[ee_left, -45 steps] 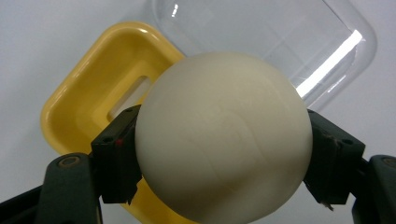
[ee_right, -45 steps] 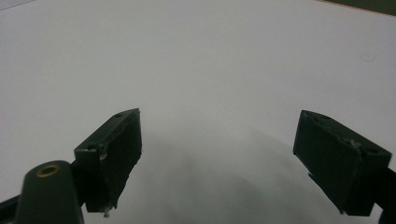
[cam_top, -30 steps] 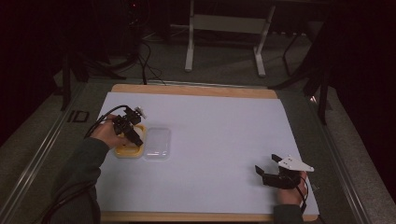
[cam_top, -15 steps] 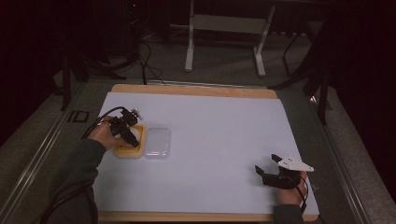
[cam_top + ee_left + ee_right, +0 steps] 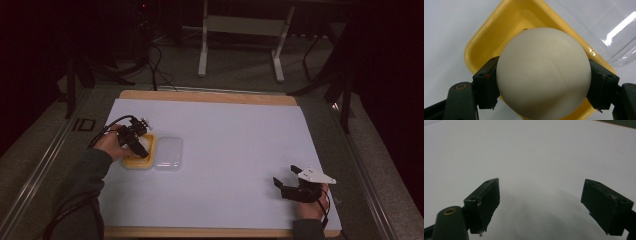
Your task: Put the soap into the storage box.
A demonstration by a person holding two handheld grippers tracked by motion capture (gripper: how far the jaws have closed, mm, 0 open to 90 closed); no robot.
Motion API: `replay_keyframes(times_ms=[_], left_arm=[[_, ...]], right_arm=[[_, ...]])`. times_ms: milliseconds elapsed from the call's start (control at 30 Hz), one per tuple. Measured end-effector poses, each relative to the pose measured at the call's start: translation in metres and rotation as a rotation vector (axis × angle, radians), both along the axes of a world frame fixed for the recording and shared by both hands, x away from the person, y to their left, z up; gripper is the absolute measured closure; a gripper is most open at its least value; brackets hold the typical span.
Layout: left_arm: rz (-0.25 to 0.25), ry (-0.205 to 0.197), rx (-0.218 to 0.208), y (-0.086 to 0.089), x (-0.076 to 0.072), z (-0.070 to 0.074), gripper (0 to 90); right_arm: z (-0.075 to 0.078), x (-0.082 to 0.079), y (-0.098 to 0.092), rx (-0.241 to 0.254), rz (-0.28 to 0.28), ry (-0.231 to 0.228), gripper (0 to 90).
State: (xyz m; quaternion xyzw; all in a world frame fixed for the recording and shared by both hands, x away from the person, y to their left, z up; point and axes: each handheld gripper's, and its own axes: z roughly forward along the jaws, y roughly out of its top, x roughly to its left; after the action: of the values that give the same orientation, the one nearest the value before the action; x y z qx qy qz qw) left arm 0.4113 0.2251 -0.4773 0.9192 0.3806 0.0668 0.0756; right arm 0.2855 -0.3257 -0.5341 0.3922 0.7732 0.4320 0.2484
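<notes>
Here the smooth white round ball sits squarely between the two black jaws of the left gripper, a pad pressed against each of its flanks, so these tongs are clenched on it. Directly beneath the ball and the jaw tips lies the shallow yellow plastic tray with rounded corners, its rim showing beyond the ball on the far side and below it at the near edge. Whether the ball rests on the tray floor or hangs just above it cannot be told. Just past the tray, on the side away from the holding hand, lies the clear plastic lid, touching or nearly touching the tray's edge.

From the high view the left gripper leans over the tray with the lid beside it, all on the pale sheet covering the wooden table.

The right gripper rests well apart from these things, near the person's edge of the table; its own view shows the jaws spread wide with bare sheet between them, released.

Counted: one ball, one tray, one lid, two grippers.

The ball hides most of the tray's floor, and the lid is cut off at the frame edge in the left gripper view.
</notes>
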Motion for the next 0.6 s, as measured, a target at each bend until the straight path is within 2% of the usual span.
replay_keyframes(times_ms=[100,300,600], left_arm=[[-0.013,-0.008,-0.007,0.000,0.000,-0.003,25.1],[-0.016,0.006,-0.004,0.002,0.000,-0.009,25.1],[-0.020,0.009,-0.030,0.004,0.001,-0.013,25.0]], right_arm=[[0.000,0.000,0.000,0.000,0.000,-0.002,15.3],[0.000,0.000,0.000,-0.001,0.000,-0.002,15.3],[0.000,0.000,0.001,-0.003,-0.001,-0.003,15.3]])
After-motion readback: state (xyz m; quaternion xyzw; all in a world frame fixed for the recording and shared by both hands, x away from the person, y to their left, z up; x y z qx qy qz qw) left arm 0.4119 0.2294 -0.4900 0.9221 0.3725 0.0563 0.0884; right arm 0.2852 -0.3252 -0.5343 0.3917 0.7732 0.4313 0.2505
